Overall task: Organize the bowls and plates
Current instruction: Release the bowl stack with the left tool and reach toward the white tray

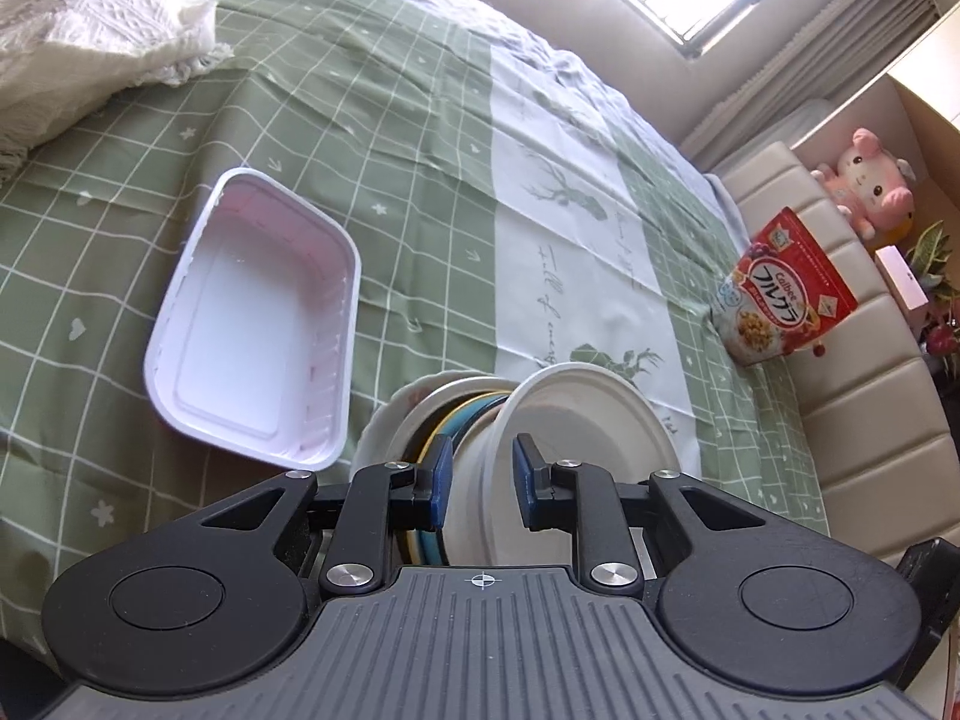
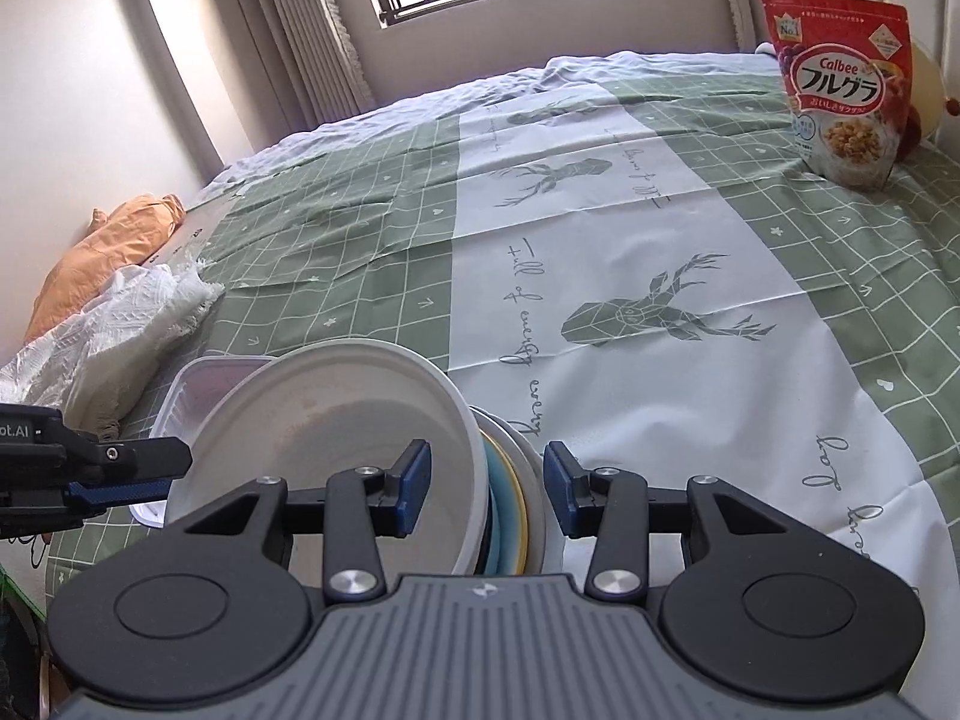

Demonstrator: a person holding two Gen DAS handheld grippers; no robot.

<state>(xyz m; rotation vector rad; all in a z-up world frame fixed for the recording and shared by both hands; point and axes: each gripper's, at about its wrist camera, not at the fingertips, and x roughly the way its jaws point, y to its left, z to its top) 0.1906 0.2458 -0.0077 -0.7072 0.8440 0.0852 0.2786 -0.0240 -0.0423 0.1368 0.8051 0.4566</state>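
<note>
While both grippers work at one stack of dishes on the green checked cloth (image 1: 372,120), the stack stands tipped on edge at 6 o'clock in each wrist view. Its white bowl (image 1: 576,420) faces right in the left view and holds nothing, only a faint brownish smear inside. Behind it sit blue and yellow plates (image 2: 507,498), then a white plate (image 2: 534,480).

Left gripper (image 1: 479,480): jaws narrowed around the bowl's wall and base. Left pad lies against it; a slight gap may remain at the right pad, so firm contact cannot be confirmed.

Right gripper (image 2: 486,489): jaws straddle the stack's rims, left pad inside the bowl, right pad just outside the white plate. Contact also uncertain.

White rectangular tub (image 1: 252,324): at 10 o'clock from the stack in the left view, just beside it, upright and empty.

Cereal bag (image 2: 840,84): standing at 1 o'clock, well apart. Crumpled white blanket (image 2: 120,324) at 9 o'clock.
</note>
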